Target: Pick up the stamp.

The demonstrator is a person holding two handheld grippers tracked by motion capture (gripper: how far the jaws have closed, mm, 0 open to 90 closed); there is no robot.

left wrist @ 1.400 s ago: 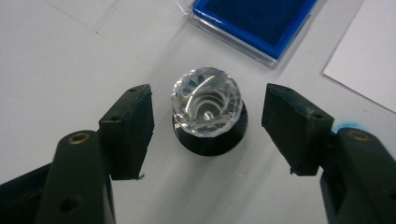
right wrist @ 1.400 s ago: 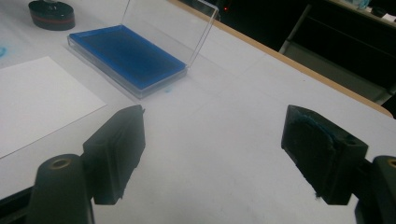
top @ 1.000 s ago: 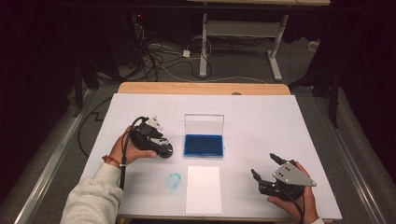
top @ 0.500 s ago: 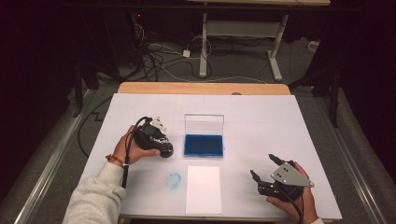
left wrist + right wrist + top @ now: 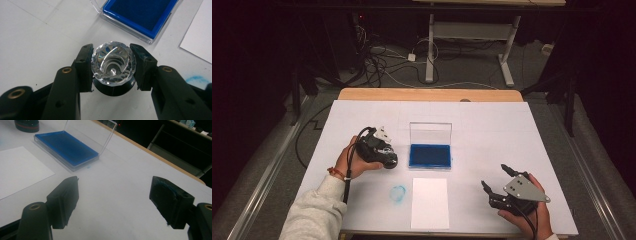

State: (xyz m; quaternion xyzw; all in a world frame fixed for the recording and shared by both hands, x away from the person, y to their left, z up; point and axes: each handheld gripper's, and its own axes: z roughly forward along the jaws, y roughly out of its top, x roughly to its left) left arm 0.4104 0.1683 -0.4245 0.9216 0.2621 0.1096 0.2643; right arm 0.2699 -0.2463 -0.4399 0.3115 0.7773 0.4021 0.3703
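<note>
My left gripper (image 5: 113, 68) is closed on the faceted crystal knob of a stamp (image 5: 113, 65), which stands on the white table (image 5: 492, 130) just left of the open blue ink pad (image 5: 430, 155). My right gripper (image 5: 497, 179) stands wide with nothing between its jaws, which have just been closing a little, right of the white paper (image 5: 430, 202).

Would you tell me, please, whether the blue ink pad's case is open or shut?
Open: the ink pad case's clear lid stands upright behind the exposed blue pad.
</note>
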